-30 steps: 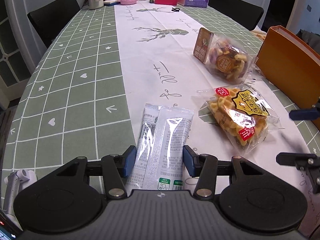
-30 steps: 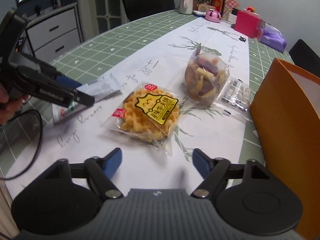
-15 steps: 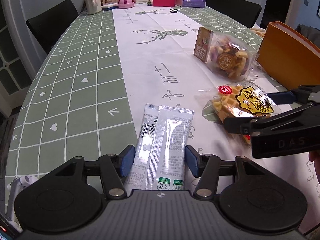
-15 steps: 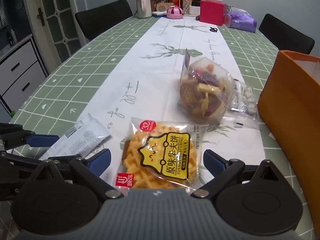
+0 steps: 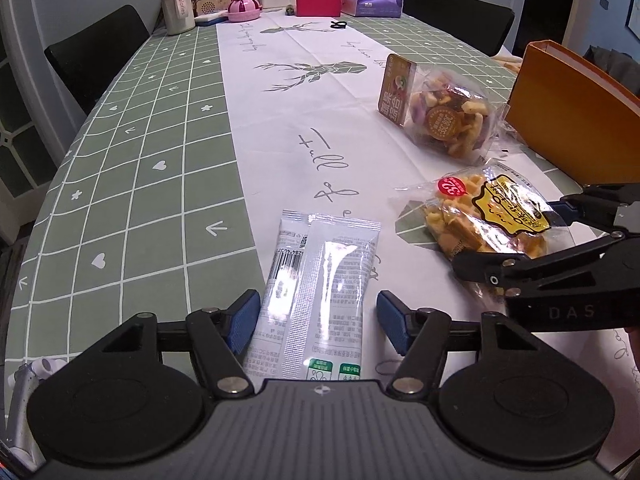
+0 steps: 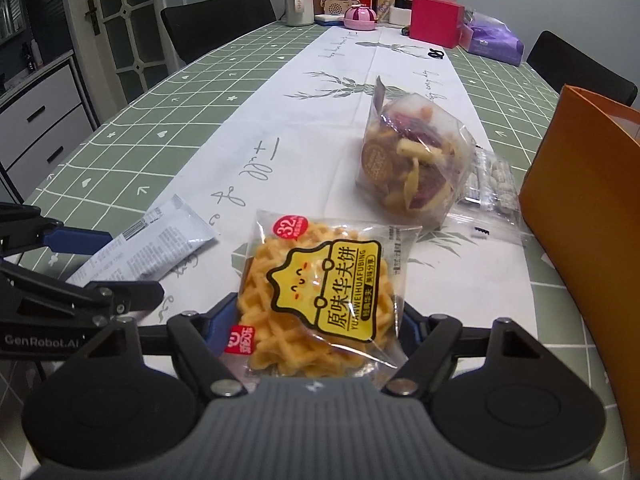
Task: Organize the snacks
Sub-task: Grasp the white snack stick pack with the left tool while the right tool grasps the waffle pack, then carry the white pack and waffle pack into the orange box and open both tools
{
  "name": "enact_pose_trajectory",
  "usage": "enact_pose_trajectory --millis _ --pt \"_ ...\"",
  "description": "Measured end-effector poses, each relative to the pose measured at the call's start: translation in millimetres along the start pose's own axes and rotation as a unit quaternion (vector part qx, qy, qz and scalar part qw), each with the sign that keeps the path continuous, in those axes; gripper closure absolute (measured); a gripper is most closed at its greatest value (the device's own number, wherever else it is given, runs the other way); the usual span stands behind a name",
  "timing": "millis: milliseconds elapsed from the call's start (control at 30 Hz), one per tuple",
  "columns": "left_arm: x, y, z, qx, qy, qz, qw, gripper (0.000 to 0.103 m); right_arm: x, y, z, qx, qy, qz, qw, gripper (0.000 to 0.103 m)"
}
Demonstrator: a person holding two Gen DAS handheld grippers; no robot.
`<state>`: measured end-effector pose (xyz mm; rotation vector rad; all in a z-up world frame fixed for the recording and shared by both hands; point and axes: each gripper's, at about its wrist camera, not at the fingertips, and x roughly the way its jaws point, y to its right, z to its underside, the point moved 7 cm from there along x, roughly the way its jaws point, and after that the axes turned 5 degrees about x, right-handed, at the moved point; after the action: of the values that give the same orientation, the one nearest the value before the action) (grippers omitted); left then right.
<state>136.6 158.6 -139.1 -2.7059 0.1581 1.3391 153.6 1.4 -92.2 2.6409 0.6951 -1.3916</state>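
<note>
**On the counter: two packets, two grips**

Between your right hand-held gripper (image 6: 312, 326) fingers sits the waffle packet (image 6: 320, 288), labelled "YUANWEIHUAFUBING" with a red "32" badge; the blue pads pinch its sides. Your left hand-held gripper (image 5: 318, 318) is spread around the silver sachet (image 5: 320, 292), pads just off its edges. Its side reads "GenRobot.AI". Both packets lie on the counter (image 5: 160, 160).

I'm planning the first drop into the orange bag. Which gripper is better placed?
Right. The right hand-held gripper has closed against the clear waffle-cookie packet, beside the orange paper bag. The left hand-held gripper only straddles the silver-white sachet, farther away.
</note>
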Motion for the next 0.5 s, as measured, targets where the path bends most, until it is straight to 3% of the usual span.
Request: enact_pose_trajectory --millis 33,133,500 --pt "0 1 0 0.002 0.002 0.001 1.0000 0.039 -2 1 1 0.000 0.000 -0.001 1.000 0.029" --pt "-2 5 1 0.006 0.008 -0.005 0.9999 0.042 -7 5 6 0.000 0.001 -0.006 1.000 0.029" --pt "-9 17 3 -0.025 -0.016 -0.037 0.9989 0.046 -26 22 17 -0.003 -0.021 -0.029 0.999 0.031"
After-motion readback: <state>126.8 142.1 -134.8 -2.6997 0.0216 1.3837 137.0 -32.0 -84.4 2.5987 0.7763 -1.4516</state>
